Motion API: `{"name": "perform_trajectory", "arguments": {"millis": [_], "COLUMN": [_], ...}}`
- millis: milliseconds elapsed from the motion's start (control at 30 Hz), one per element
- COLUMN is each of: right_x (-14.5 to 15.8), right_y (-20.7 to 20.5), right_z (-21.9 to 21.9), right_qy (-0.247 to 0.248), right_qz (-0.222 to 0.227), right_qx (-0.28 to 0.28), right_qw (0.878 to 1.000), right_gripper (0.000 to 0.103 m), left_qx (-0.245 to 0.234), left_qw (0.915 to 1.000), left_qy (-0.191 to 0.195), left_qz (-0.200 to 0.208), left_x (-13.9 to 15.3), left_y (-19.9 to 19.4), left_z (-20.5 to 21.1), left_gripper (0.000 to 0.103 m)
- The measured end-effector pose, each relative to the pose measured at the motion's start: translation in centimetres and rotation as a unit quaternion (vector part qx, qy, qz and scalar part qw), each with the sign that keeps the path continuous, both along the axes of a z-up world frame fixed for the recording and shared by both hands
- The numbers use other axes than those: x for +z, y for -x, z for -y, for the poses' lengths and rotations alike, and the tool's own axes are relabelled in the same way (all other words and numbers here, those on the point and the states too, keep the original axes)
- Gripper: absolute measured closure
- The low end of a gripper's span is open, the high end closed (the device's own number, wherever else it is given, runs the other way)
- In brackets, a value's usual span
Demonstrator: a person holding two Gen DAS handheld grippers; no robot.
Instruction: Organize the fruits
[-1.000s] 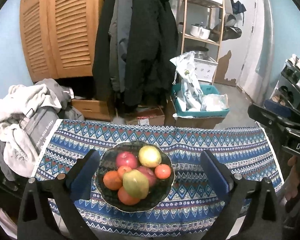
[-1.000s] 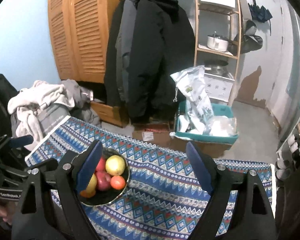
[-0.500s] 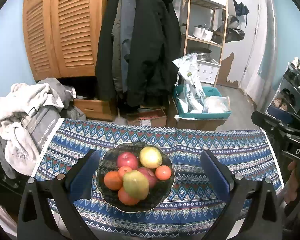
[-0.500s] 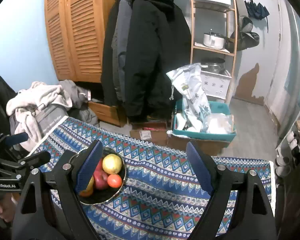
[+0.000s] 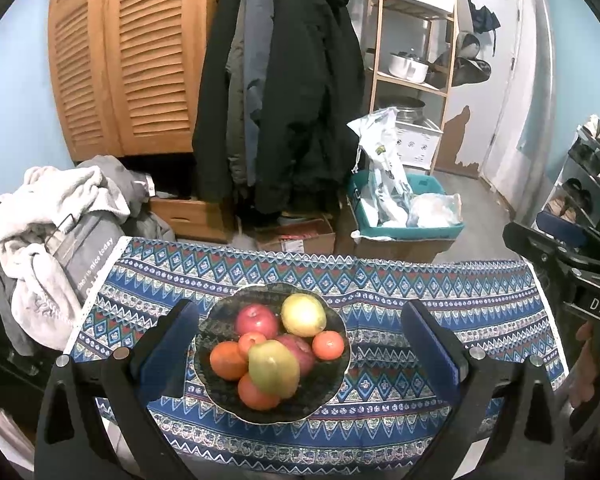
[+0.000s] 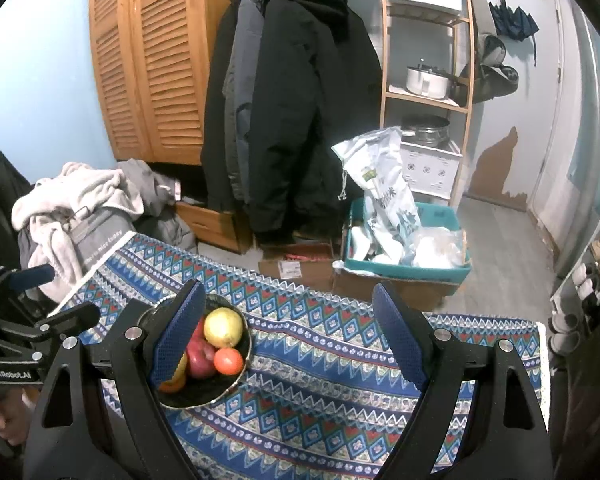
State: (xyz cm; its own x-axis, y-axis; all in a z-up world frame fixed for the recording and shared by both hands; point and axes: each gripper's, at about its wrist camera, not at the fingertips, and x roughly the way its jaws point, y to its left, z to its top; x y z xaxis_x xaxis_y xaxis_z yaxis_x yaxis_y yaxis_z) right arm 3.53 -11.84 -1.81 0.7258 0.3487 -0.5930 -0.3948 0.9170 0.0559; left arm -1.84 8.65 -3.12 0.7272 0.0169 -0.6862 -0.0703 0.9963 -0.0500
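Fruits (image 5: 274, 350) lie heaped in a dark bowl (image 5: 208, 354) on the table (image 5: 440, 292), straight ahead between the spread fingers of the left tool (image 5: 298, 350). The right tool (image 6: 288, 338), also spread and empty, has the bowl off to its left, so the left hand seems nearer.

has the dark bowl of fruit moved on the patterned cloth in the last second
No. The dark patterned bowl of fruit sits on the same zigzag bands of the blue patterned tablecloth, same fruit arrangement.

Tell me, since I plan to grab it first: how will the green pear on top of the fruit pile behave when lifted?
The pear looks smooth and tapered, so pads may slip toward its narrow end. It leans on oranges in the bowl, so they will probably roll once it goes. It likely bruises if squeezed hard.
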Motion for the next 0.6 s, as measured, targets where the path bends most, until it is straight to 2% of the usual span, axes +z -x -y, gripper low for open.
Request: {"name": "perform_trajectory", "arguments": {"millis": [600], "right_x": [0.01], "right_y": [-0.04], "right_z": [0.10], "right_qy": [0.000], "right_qz": [0.000], "right_qx": [0.000], "right_qw": [1.000], "right_gripper": [0.019], "left_qx": [0.005], "left_qw": [1.0000], "left_qy": [0.006], "left_qz": [0.004], "left_x": [0.56], "left_y": [0.20], "left_z": [0.03], "left_gripper": [0.001]}}
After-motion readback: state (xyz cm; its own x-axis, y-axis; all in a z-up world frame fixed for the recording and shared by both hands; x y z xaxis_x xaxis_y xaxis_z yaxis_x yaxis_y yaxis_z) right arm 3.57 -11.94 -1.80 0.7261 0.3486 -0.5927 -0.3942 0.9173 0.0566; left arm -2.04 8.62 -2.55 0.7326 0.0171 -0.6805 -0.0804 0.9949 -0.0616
